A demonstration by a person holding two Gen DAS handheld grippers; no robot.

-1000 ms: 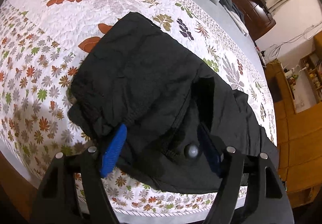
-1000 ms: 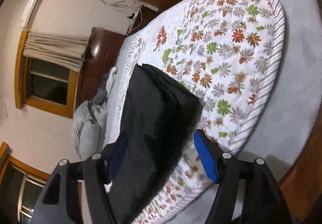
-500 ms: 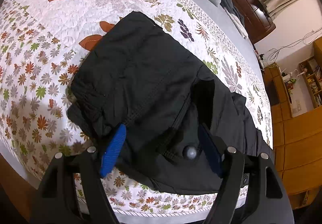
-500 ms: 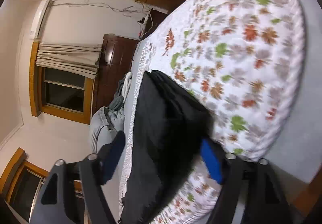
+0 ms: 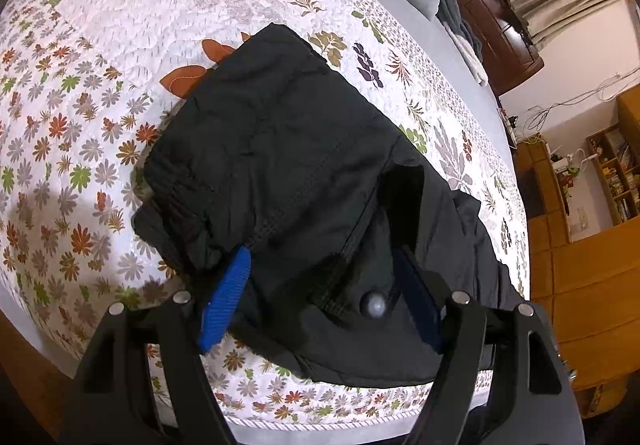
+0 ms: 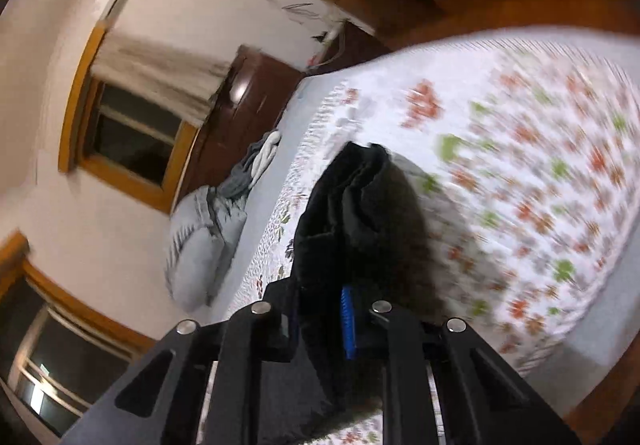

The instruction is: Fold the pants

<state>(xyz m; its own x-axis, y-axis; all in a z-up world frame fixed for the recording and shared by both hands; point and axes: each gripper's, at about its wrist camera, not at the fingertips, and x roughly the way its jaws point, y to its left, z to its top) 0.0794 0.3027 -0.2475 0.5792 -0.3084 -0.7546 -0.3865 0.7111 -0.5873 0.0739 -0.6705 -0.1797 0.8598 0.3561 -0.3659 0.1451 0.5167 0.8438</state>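
A pair of black fabric pants (image 5: 288, 181) lies partly folded on a white quilted bedspread printed with red, green and grey leaves (image 5: 80, 93), which covers the bed; the bundle sits close to the bed's near edge, where a grey sheet border (image 5: 280, 433) shows beneath the quilt's hem. The left gripper (image 5: 320, 301), a black frame with blue ribbed pads, hovers over the near end of the pants with its jaws spread wide, one blue pad (image 5: 226, 305) lying against the dark cloth and the other at the far side of a round grey snap button (image 5: 373, 304) on the waistband; the pads straddle the fabric without pinching it. From the right wrist view, which is blurred, the right gripper (image 6: 320, 309) has just been closing and now stands nearly shut, with a bunched fold of the black pants (image 6: 352, 213) caught between its blue pads (image 6: 347, 321), the cloth rising in a ridge clear of the bedspread (image 6: 540, 165) ahead of the fingers. At the head of the bed rest grey pillows (image 6: 204, 245) and a small heap of grey and white clothing (image 6: 256, 165), with a dark wooden cabinet (image 6: 248, 93) and a wood-framed window with a pale curtain (image 6: 132, 125) beyond
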